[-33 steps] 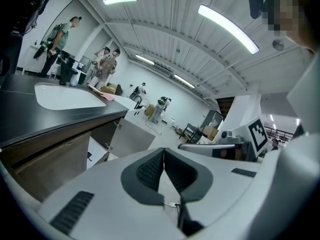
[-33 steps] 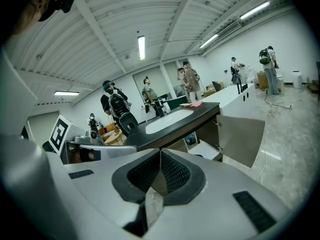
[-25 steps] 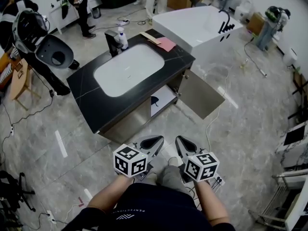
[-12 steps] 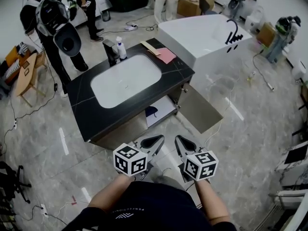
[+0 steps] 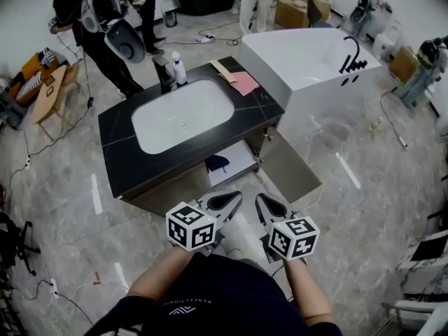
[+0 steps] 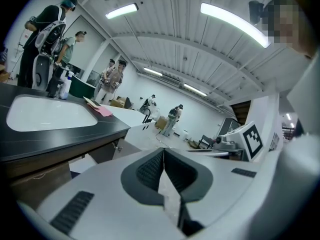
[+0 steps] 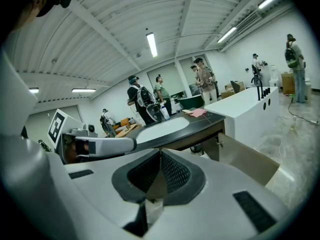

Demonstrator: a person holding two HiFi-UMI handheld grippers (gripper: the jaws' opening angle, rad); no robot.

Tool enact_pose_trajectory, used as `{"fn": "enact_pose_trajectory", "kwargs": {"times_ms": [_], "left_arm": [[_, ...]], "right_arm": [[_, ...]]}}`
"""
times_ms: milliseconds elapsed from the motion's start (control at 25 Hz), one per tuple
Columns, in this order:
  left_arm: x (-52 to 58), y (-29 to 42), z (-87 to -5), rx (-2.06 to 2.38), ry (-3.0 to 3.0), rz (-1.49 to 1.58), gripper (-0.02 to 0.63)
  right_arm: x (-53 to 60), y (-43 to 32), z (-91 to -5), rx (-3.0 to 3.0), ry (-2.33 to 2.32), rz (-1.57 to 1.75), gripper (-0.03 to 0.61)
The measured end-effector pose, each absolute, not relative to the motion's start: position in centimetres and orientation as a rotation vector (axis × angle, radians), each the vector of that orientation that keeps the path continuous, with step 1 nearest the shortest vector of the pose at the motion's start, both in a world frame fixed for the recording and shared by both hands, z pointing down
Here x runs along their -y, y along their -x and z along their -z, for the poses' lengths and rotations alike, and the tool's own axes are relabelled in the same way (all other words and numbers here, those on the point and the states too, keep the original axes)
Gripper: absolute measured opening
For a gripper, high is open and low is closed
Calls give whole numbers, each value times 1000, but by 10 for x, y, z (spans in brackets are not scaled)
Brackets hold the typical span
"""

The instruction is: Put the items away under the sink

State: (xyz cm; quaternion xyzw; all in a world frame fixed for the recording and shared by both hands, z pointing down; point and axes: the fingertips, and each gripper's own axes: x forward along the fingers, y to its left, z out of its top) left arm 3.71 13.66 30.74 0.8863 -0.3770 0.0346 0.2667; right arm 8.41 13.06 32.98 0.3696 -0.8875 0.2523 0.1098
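Left gripper (image 5: 225,201): jaws fully together, nothing between the pads. Right gripper (image 5: 268,206): same, closed and empty. Both are held low in front of the body, well short of the vanity.

Items not yet put away, all at the far side of the counter (image 5: 133,163): bottle (image 5: 180,68) just beside the tap (image 5: 164,71), pink cloth (image 5: 243,83), tan card (image 5: 223,70) touching the cloth. Door (image 5: 290,163) stands open; a dark thing (image 5: 217,163) already lies on the shelf (image 5: 236,158).

Risks (judgement):
- The open door juts into the approach and could be clipped by a leg or the right gripper
- A cable (image 5: 318,187) trails on the floor near the door and could catch a foot
- The bottle is tall and sits tight to the tap, so reaching with the jaws unopened would tip it
- The cloth and card lie flat, so the pads may skid off them

Versus a second ago: the vanity sits squarer and nearer in the head view, the person with the backpack (image 5: 105,16) is farther up-left, and both grippers are closed as before
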Motion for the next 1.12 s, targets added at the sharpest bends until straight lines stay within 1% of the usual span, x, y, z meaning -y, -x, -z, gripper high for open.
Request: {"fn": "enact_pose_trajectory", "kwargs": {"times_ms": [360,760,1120], "left_arm": [[-130,-43,-310,1052,-2402,-147,9],[-117,-55,-310,959,-2506,-207,17],[-76,-20,-315,998,-2476,-227,15]], "right_arm": [[-116,-85,-335,2637,-1029,-778,35],[-98,-77,-337,2637,-1029,-778,35],[-56,-48,-340,2624,-999,-775,35]]}}
